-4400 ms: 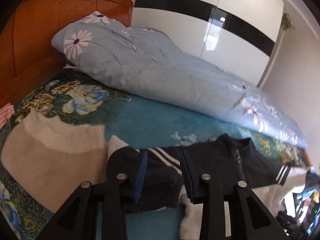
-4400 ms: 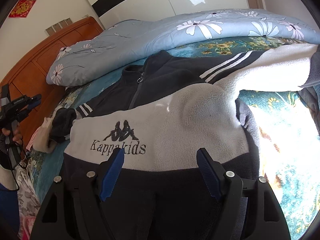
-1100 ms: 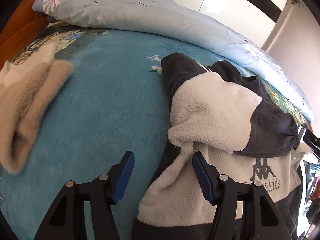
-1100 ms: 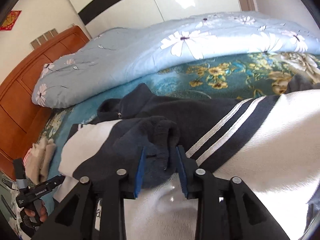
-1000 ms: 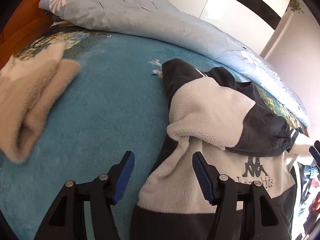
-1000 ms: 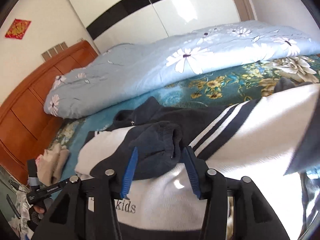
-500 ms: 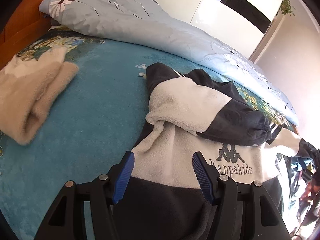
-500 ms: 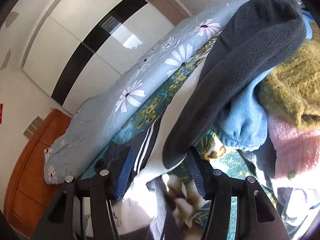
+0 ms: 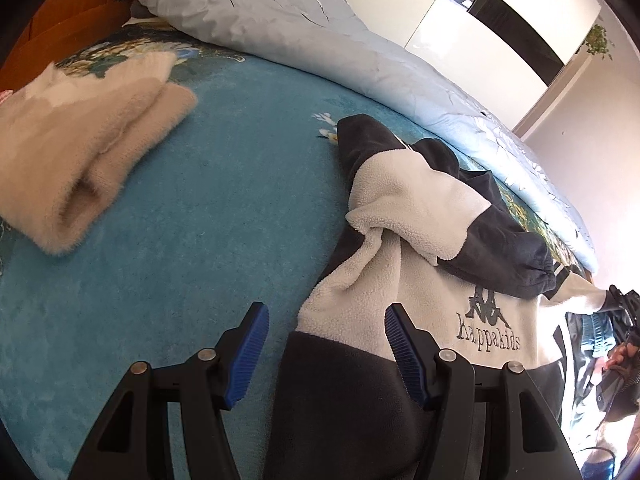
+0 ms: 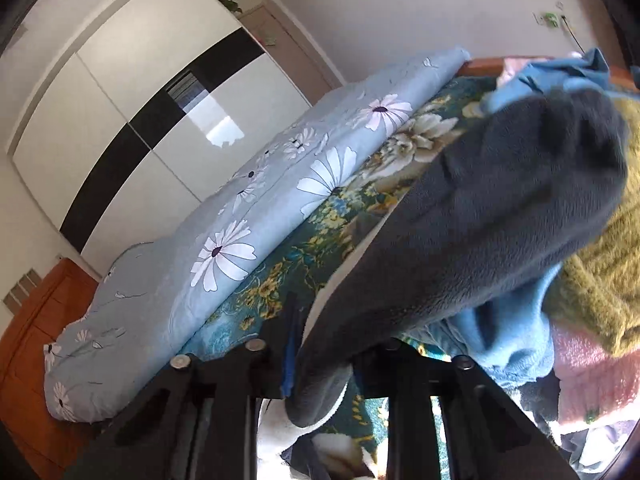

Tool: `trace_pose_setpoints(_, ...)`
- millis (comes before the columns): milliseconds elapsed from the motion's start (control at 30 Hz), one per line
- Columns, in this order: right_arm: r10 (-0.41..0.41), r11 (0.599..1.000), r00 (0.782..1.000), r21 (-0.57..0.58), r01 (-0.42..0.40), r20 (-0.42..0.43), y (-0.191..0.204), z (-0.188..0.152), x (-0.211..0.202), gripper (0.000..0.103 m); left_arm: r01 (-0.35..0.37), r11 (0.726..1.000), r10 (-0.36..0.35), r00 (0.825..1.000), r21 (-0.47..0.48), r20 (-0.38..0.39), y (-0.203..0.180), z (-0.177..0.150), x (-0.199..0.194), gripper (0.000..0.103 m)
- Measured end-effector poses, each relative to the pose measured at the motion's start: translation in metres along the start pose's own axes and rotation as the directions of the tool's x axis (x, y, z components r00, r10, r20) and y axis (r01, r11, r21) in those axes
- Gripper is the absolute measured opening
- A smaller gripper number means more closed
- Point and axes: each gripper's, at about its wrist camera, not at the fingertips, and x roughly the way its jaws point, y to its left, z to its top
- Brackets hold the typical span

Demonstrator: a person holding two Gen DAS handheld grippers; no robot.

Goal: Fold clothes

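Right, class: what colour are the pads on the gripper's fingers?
Blue pads on black fingers, clearest in the left wrist view.

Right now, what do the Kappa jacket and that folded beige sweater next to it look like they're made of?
Kappa jacket: seems to be fleece, matte with a nubby, pilled pile on the cream panels and smoother dark panels; the logo looks embroidered. Folded beige sweater: probably a fuzzy plush knit, with soft hairs standing off its edges; the exact fibre can't be told.

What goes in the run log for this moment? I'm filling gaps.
left gripper: open over jacket hem | right gripper: dark sleeve between fingers, closure unclear | one sleeve folded across chest
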Motion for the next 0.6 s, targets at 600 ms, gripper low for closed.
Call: trace_pose_setpoints(600, -0.012, 0.33, 0.895, -0.847, -0.417, -0.445, 0.232, -0.269, 0.033, 0.012, -0.025, 1.0, 0.025, 0.999, -0.006, 0.032, 0.024, 0.001, -0.02, 0.065)
